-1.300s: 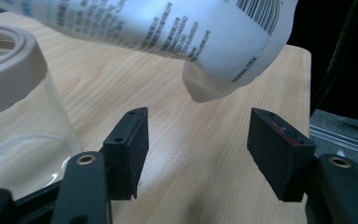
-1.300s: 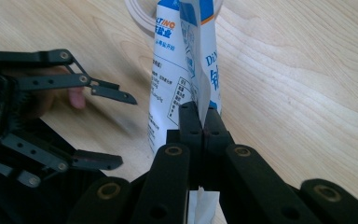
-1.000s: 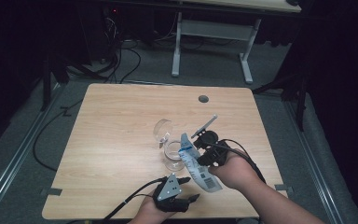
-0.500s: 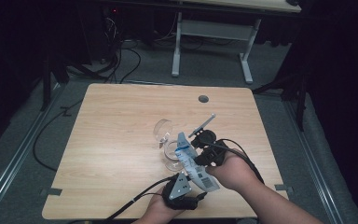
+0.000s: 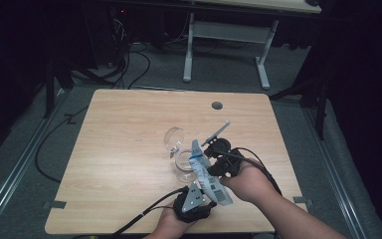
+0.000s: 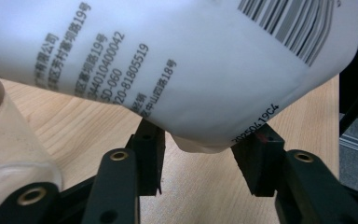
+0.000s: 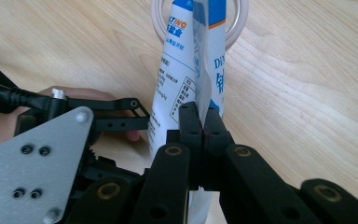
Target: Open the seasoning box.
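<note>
Right gripper (image 7: 204,122): my jaws clamp the white pouch (image 5: 206,174), lower centre.
Left gripper (image 6: 200,154): my jaws, just closing, flank the pouch's corner, not yet pressing.
Glass (image 5: 184,162): beneath the pouch's tip.

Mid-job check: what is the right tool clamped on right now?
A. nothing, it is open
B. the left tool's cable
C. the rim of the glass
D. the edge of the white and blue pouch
D: in the right gripper view the right tool has its jaws shut together on the thin edge of the pouch, which reaches up over the glass.
</note>
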### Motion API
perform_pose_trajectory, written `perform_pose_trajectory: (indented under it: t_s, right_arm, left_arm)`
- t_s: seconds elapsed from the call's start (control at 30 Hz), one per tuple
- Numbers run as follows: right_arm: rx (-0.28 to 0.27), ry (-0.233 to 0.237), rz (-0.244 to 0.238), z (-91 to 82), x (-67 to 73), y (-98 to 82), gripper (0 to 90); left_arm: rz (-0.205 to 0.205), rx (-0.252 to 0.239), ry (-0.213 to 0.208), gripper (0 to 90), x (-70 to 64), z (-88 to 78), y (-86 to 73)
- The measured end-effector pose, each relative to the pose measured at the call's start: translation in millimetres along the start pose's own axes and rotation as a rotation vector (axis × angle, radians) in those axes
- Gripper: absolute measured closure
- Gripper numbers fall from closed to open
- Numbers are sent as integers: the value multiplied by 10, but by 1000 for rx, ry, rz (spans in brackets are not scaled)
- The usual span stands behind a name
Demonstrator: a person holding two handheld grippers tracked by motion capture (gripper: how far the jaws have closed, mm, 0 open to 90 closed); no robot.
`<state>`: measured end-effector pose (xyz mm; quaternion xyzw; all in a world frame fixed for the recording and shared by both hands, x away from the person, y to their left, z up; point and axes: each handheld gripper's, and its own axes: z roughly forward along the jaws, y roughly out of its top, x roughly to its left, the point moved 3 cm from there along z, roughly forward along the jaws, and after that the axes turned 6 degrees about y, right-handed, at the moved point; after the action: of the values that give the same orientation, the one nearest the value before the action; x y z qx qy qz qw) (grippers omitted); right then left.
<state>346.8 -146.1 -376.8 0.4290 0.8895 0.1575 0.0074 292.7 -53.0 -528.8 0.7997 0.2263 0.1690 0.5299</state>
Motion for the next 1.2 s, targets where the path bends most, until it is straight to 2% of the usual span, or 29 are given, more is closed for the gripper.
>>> perform_pose_trajectory:
  t_s: [0.23,0.53,0.7,0.87,1.0,1.2]
  right_arm:
    - [4,-11,-18,-11,-2,43,900]
    - [-6,-34,-41,-18,-3,86,900]
    - [-10,-31,-94,-2,2,111,900]
    - [-8,-45,-90,-12,5,153,900]
    - [-10,-41,-114,-32,-19,186,900]
    - [-11,-34,-103,-29,-39,232,900]
  left_arm:
    - [3,-12,25,598,-7,-30,24]
    - [-5,-28,35,622,-21,-61,68]
    - [16,-30,43,629,-45,-61,95]
    - [11,-30,50,631,-24,-52,140]
    - [9,-33,56,631,-3,-50,164]
    - [4,-37,58,631,14,-71,182]
